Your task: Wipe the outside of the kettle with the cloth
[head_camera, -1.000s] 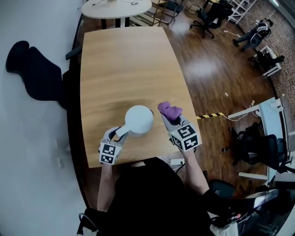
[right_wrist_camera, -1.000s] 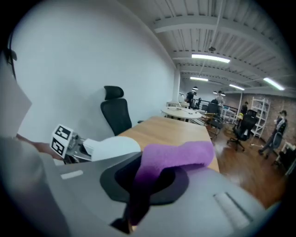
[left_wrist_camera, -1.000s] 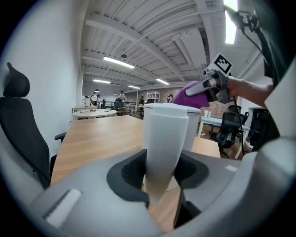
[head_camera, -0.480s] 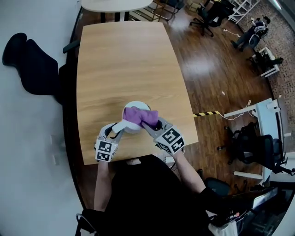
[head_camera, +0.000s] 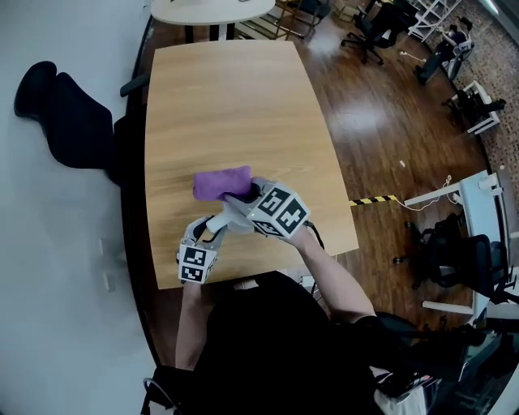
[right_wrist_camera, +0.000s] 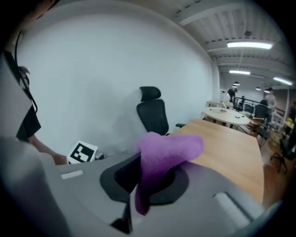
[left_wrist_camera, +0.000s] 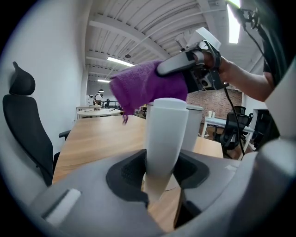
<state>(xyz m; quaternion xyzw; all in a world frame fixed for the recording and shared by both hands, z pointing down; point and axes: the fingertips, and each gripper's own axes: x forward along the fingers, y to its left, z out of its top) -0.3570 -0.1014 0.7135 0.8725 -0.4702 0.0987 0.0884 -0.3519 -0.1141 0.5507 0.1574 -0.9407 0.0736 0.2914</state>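
My left gripper (left_wrist_camera: 159, 172) is shut on the white kettle's handle (left_wrist_camera: 163, 139), low at the table's near edge. The kettle's body (left_wrist_camera: 196, 127) stands just behind the handle. My right gripper (head_camera: 246, 194) is shut on the purple cloth (head_camera: 220, 183) and reaches over the kettle's top, so the cloth drapes over the lid and far-left side. In the head view the cloth and the right gripper's marker cube hide nearly all of the kettle. The cloth (right_wrist_camera: 166, 155) fills the right gripper's jaws in its own view.
The wooden table (head_camera: 227, 105) stretches away from me beyond the kettle. A black office chair (head_camera: 61, 121) stands off its left edge. A round white table (head_camera: 211, 10) is at the far end, and more chairs stand on the wood floor (head_camera: 381, 121) to the right.
My right gripper has swung the cloth from the kettle's right side leftward across its top. The kettle, plainly seen before, is now covered. My left gripper has kept its hold on the handle.
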